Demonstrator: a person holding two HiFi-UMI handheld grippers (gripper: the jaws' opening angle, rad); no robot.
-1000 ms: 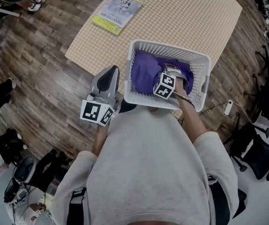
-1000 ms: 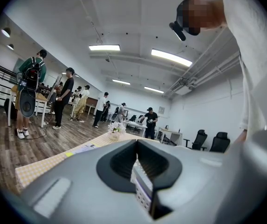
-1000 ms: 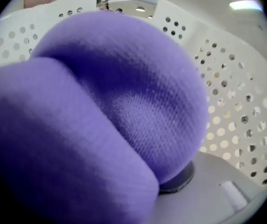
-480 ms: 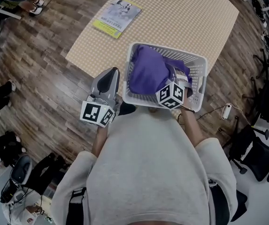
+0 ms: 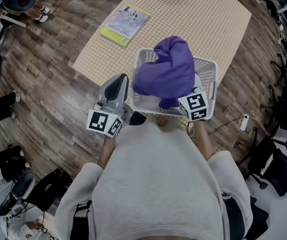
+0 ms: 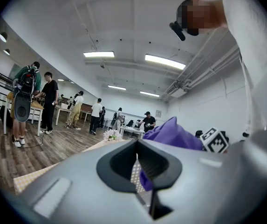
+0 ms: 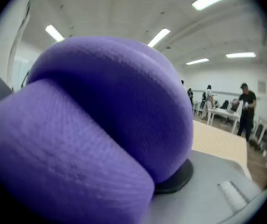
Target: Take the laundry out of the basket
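The right claw is closed on the purple garment, gripping it at the side nearest the person, and holds it up above the white basket. In the right gripper view the cloth bulges in two thick folds over the jaws and fills nearly the whole frame, so only a strip of grey housing shows beneath it. In the head view the garment hangs as a rounded bundle over the middle and left part of the basket and covers most of its inside, so whatever else lies in the basket cannot be told. The basket stands on a checked mat, at the mat's near edge, and the mat lies on a wood floor. The left claw hovers just to the left of the basket, outside its wall, pointing away from the person. Its jaws stand together with nothing between them, and the left gripper view looks past them at the basket's mesh and a piece of the purple cloth. A booklet lies flat on the mat beyond the basket and to its left, well apart from it. Far beyond the basket several people stand in the room.
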